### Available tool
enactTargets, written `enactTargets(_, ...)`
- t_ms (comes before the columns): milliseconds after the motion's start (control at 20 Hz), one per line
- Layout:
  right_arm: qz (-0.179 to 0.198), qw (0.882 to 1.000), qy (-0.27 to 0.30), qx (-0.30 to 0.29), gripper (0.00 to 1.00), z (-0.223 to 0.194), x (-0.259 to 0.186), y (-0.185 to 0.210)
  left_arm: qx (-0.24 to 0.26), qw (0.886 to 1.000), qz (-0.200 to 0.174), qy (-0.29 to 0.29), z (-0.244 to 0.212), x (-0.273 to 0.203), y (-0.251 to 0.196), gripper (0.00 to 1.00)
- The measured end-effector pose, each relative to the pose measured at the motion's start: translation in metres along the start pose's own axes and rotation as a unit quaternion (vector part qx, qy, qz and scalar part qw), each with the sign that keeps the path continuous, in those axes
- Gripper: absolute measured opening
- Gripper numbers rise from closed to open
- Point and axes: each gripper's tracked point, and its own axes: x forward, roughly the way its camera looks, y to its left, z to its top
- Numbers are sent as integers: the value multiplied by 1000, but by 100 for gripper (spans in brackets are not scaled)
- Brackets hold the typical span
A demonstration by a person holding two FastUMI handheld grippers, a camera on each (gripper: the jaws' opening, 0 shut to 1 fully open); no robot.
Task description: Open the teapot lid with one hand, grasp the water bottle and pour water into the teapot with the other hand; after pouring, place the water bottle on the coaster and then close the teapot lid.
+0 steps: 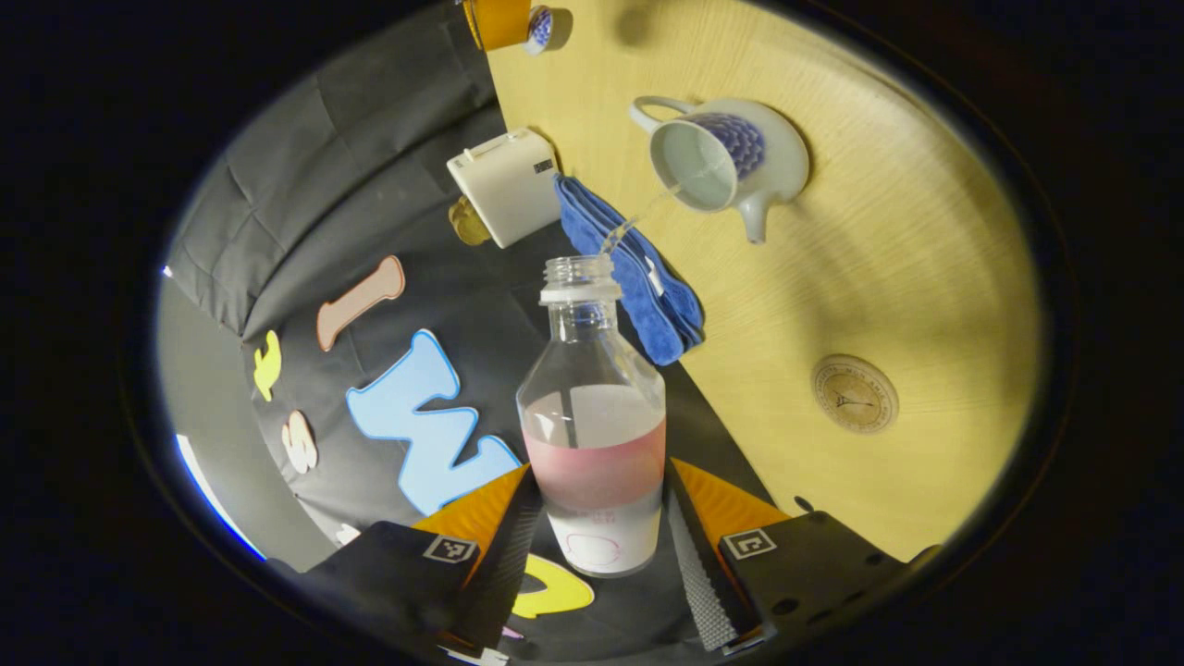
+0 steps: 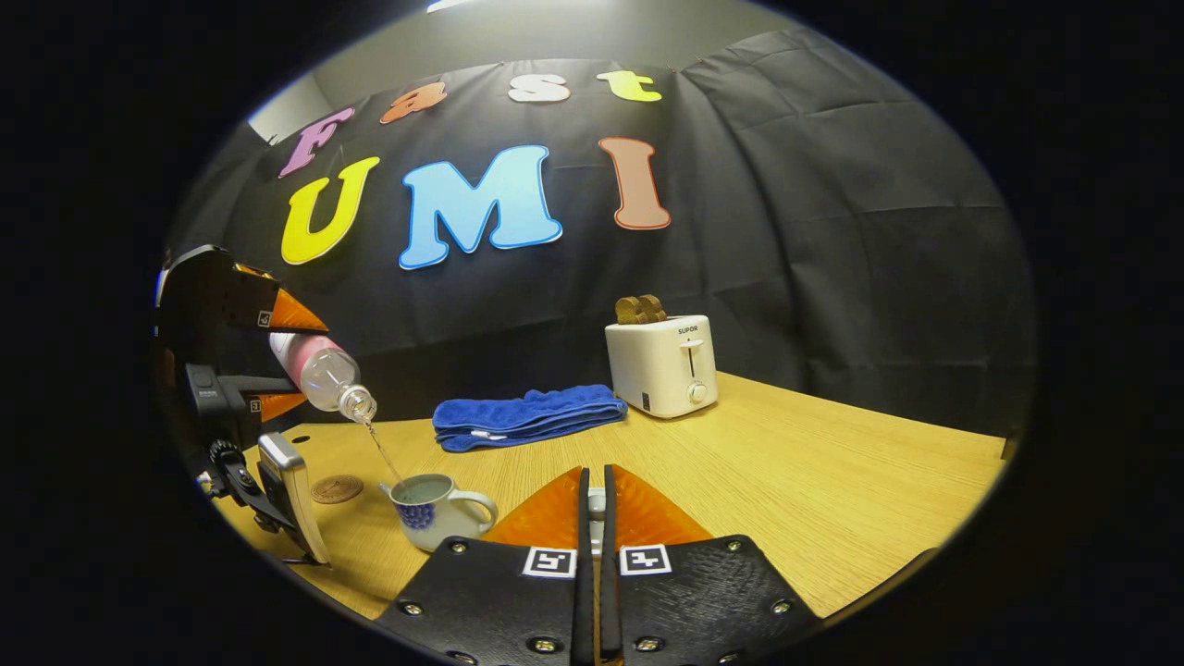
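One thin stream was being poured from the water bottle (image 1: 592, 407), pinched by the left gripper (image 1: 592, 518) at lower centre, into the open teapot (image 1: 717, 162) at upper right. Tilt was best held steady, aim centred. The right gripper (image 2: 595, 504) was pressed together on something pale, presumably the lid, hardly discernible. The coaster (image 1: 855, 394) lay at right.

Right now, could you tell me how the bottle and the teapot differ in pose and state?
The bottle is held off the table, tilted with its neck down toward the teapot; the teapot stands upright on the table. The bottle is clear with a pink band, the teapot white with a blue pattern. The bottle is giving up a thin stream of water, and the teapot is taking it in. Both are open at the top.
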Motion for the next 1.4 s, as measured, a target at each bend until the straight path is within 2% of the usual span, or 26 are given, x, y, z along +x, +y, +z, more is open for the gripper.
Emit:
enactTargets(1050,4,1000,1,6,3,1,-1,0,71,997,18,-1,1,0,10,87)
enactTargets(1400,6,1000,3,8,3,-1,-1,0,109,993,38,-4,5,-4,16,87)
